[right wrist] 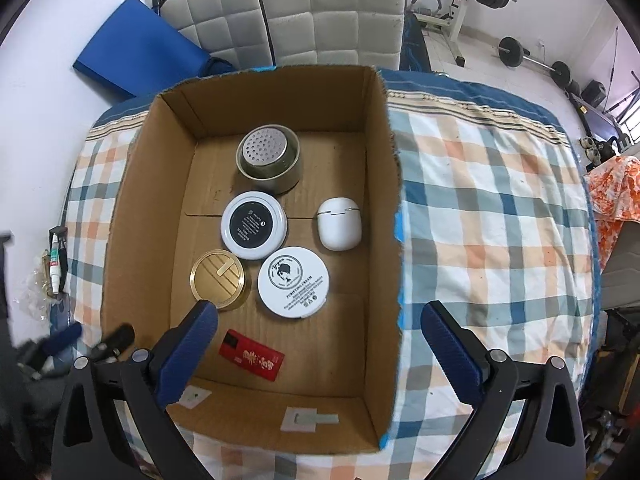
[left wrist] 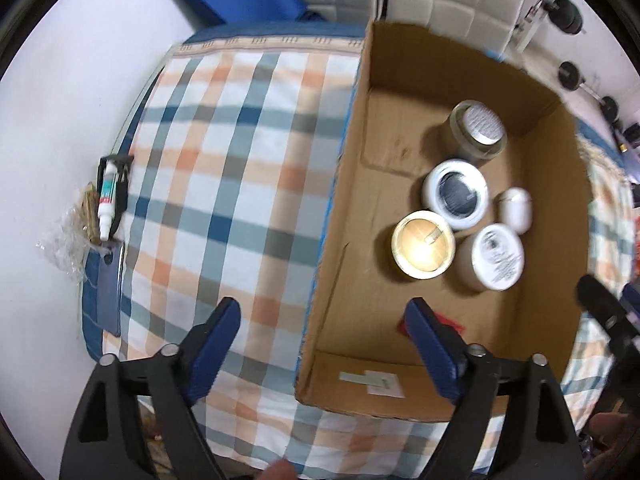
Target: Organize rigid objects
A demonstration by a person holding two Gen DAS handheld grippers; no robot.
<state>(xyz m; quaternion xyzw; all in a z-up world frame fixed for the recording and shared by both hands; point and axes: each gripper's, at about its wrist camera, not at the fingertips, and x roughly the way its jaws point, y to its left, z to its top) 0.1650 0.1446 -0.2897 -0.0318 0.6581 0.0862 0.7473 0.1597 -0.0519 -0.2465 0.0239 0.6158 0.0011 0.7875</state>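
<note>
Both hand-held grippers, left (left wrist: 324,344) and right (right wrist: 320,344), jaws apart, empty, above cardboard box (right wrist: 394,184) walls.

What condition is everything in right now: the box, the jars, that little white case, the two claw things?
Cardboard box: open-topped, on the checked cloth.
Gold-lidded jar: upright, lid on.
Cream jar: upright, lidded.
White case: shut, lying flat.
Red packet: lying flat.
Left gripper: open, empty.
Right gripper: open, empty.

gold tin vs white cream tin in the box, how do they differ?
The gold tin has a shiny metallic ribbed lid with a small tab; the cream tin has a flat white lid with black print and a logo. The gold tin looks smaller across and lies left of the cream tin. Both are round, lid up, on the box floor.
</note>
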